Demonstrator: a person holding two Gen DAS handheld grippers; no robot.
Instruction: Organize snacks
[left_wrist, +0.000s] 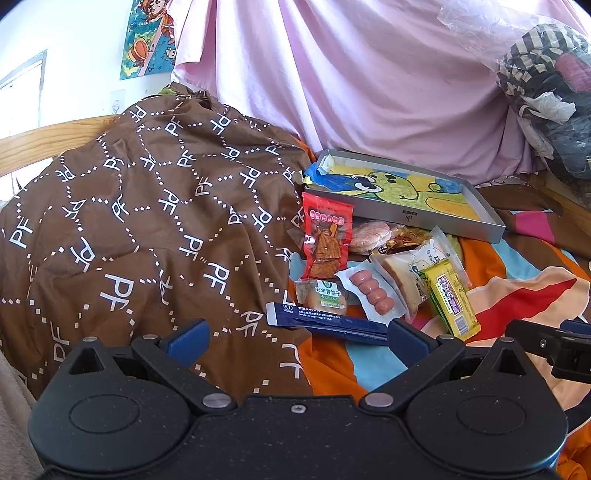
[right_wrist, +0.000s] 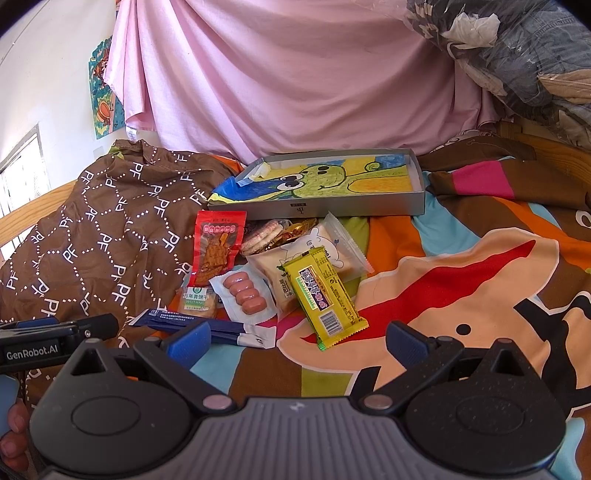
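Several snack packets lie in a heap on a striped bedspread in front of a shallow grey box (left_wrist: 436, 218) (right_wrist: 332, 210) lined with a green cartoon drawing. The heap holds a red packet (left_wrist: 325, 236) (right_wrist: 218, 251), a yellow bar (left_wrist: 448, 299) (right_wrist: 325, 297), a pack of pink sausages (left_wrist: 371, 291) (right_wrist: 245, 297), a bread packet (left_wrist: 406, 277) (right_wrist: 295, 266), a green-label biscuit (left_wrist: 325, 295) (right_wrist: 195, 301) and a long blue stick pack (left_wrist: 328, 323) (right_wrist: 207, 326). My left gripper (left_wrist: 295, 336) is open just short of the blue pack. My right gripper (right_wrist: 297, 338) is open near the yellow bar.
A brown patterned quilt (left_wrist: 147, 221) (right_wrist: 103, 236) is bunched at the left. A pink sheet (left_wrist: 369, 74) (right_wrist: 295, 74) hangs behind the box. Bagged clothes (left_wrist: 546, 92) (right_wrist: 517, 55) are piled at the back right. A wooden bed rail (left_wrist: 44, 140) runs along the left.
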